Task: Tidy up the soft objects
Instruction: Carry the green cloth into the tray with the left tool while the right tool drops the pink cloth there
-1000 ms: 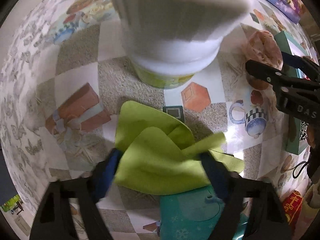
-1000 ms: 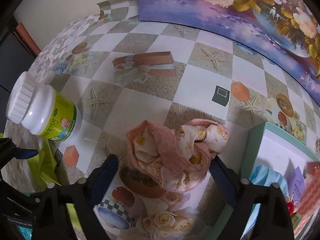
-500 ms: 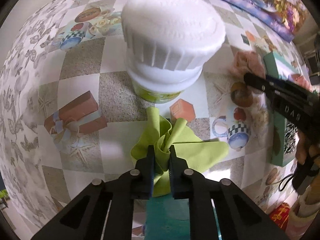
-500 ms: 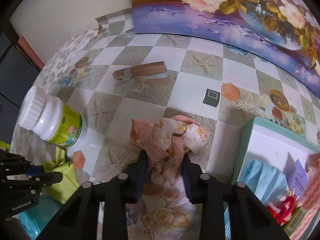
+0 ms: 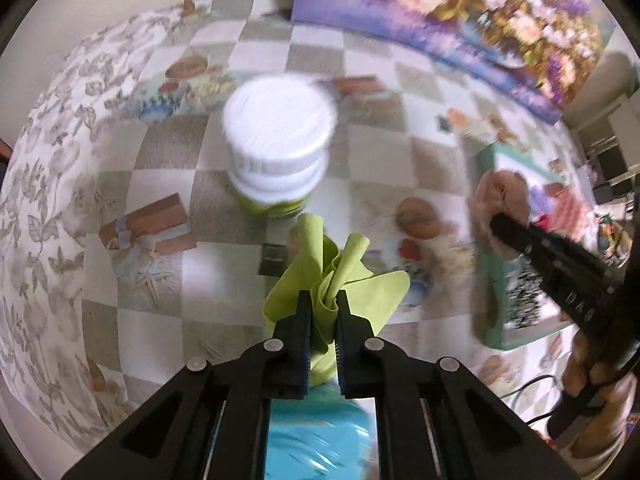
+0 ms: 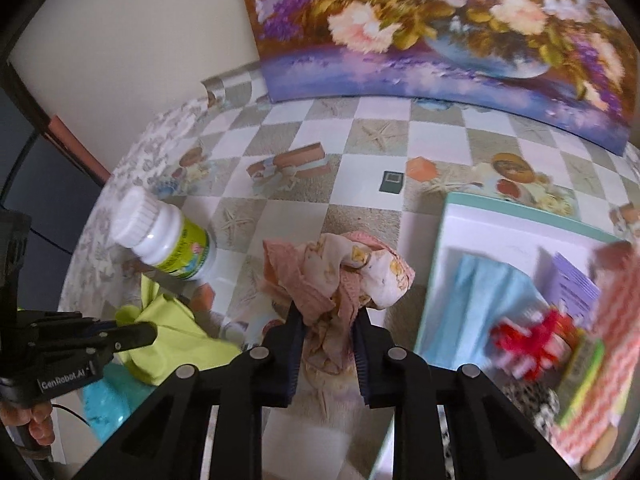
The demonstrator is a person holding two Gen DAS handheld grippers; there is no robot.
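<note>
Two grippers in play here, each with one cloth. The left gripper (image 5: 323, 300) is clamped tight on a green cloth (image 5: 344, 276), bunched up between the pads, with folds fanning out above the fingertips. From the right wrist view you can see the same green cloth (image 6: 168, 328) hanging off that gripper on the left side, over the checkered tablecloth (image 6: 280, 148).

The right gripper (image 6: 326, 320) has just been closing its jaws and they now pinch a pink floral cloth (image 6: 340, 272), which bulges out in a crumpled wad above the tips. In the left view that pink cloth (image 5: 502, 196) shows at the tip of the other gripper, just in front of the box, though it's blurry.

Other stuff, counted:
- One white bottle (image 6: 164, 240) with a ribbed white cap and a yellow-green label, standing on the tablecloth just behind the green cloth.
- One teal-rimmed box (image 6: 452, 240) on the right, with a light blue cloth (image 6: 476, 300) in it, plus something red and some patterned bits I can't make out.
- One teal packet (image 5: 316, 436) under the left gripper, low in the frame.
- One flower painting (image 6: 440, 28) leaning at the back of the table.

A hand (image 5: 596, 392) grips the right tool's handle at the edge of the left view.
</note>
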